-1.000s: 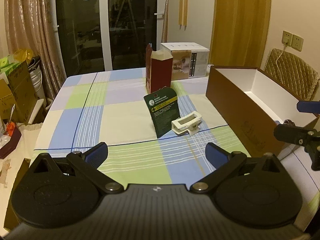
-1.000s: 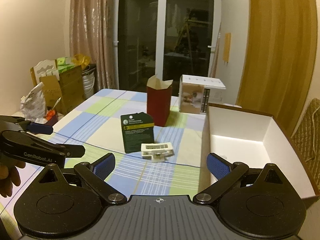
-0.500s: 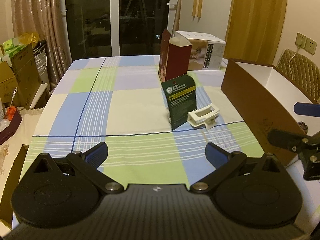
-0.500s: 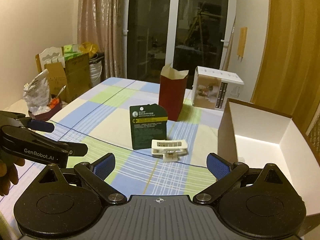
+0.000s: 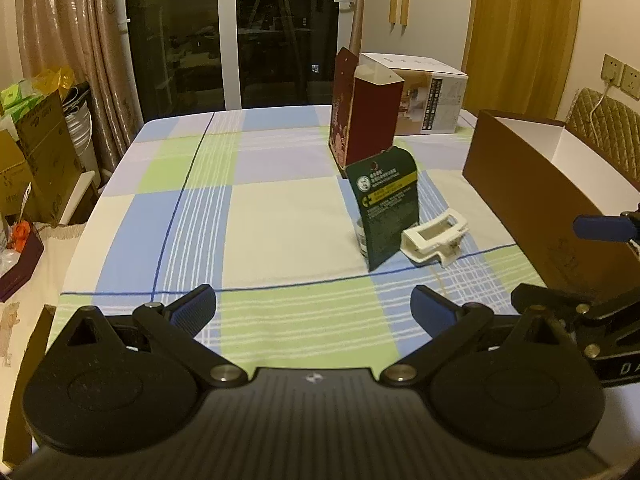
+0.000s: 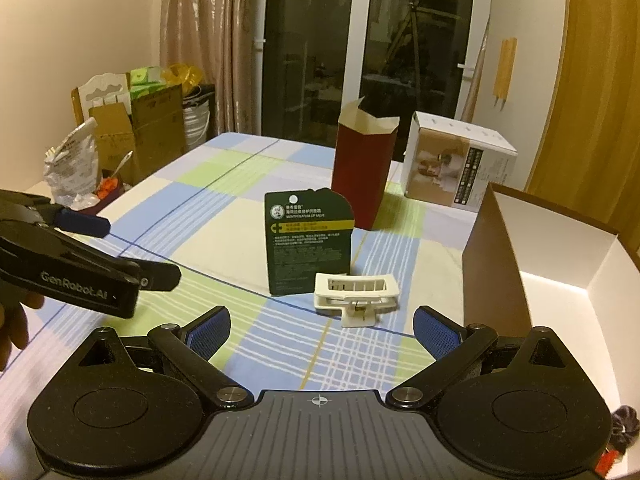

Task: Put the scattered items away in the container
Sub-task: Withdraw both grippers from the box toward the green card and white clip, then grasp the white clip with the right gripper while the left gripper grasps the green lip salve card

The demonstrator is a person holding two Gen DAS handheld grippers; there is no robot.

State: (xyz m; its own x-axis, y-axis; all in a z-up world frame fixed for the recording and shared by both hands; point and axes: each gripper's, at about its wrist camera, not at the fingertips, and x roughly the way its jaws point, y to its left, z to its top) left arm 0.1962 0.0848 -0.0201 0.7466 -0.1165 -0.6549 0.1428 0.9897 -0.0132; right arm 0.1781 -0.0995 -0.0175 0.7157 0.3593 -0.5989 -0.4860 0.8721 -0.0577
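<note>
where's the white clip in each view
Left wrist: white clip lies right of centre, beside the dark green card.
Right wrist: white clip lies at centre, in front of the card's right corner.
Shared landmark: the red carton behind the card.

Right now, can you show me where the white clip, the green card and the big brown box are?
white clip (image 6: 356,294), right wrist view, on its slotted top frame.
green card (image 6: 309,246), right wrist view, on its printed face.
big brown box (image 5: 524,196), left wrist view, on its brown outer wall.
</note>
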